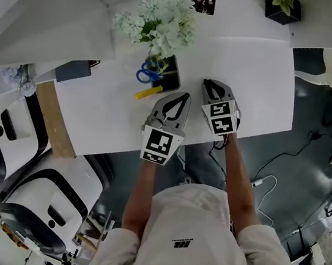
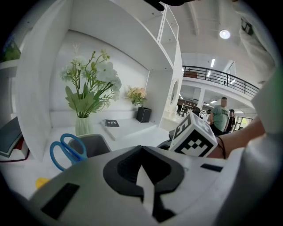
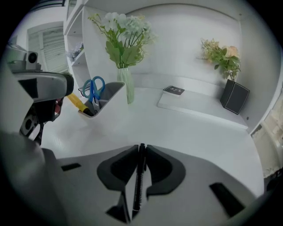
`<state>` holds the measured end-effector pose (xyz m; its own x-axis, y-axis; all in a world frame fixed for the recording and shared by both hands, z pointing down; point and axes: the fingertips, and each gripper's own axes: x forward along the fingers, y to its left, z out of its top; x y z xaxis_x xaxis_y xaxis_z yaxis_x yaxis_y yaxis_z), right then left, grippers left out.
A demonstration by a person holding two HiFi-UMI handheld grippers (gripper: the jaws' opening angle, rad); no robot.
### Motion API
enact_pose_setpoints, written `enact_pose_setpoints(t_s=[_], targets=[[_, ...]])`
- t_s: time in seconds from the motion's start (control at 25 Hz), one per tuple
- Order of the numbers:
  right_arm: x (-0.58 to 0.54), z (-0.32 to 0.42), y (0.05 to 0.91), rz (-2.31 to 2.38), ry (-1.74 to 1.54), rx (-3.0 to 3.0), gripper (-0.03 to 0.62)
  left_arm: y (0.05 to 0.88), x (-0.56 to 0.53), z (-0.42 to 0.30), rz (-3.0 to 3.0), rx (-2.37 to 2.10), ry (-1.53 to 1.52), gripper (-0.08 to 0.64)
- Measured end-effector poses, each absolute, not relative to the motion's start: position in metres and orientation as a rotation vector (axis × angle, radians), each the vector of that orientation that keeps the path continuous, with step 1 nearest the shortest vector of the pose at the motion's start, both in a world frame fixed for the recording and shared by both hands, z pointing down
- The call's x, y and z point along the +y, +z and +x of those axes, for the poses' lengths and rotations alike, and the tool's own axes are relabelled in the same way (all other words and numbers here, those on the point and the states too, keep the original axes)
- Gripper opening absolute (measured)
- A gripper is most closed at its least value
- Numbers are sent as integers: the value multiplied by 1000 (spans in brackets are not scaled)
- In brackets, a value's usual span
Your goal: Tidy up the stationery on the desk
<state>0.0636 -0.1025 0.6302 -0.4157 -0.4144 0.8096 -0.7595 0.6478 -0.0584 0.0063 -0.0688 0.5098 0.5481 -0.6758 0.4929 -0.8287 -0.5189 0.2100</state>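
In the right gripper view a thin black pen (image 3: 138,185) runs lengthwise between the pads, and my right gripper (image 3: 141,148) is shut on it just above the white desk (image 3: 190,132). From the head view this gripper (image 1: 207,83) is at the desk's middle, close to the front edge. My left gripper (image 1: 185,96) is beside it on the left, shut with nothing between its pads (image 2: 141,150). Ahead to the left stands a grey pen holder (image 3: 108,99) with blue scissors (image 3: 93,88) in it and a yellow marker (image 3: 77,102) poking out.
A vase of white flowers (image 1: 160,26) stands right behind the holder. A small dark notebook (image 1: 202,0) lies on a raised shelf at the back, and a black plant pot (image 1: 282,7) is at the back right. White shelving walls in the desk's left side.
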Motion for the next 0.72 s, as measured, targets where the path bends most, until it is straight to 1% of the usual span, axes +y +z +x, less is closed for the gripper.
enact_pose_setpoints(t_s=[0.72], targets=[[-115, 27, 510, 1024, 464, -2379, 41, 483, -68, -32, 2343, -1347, 435, 0]])
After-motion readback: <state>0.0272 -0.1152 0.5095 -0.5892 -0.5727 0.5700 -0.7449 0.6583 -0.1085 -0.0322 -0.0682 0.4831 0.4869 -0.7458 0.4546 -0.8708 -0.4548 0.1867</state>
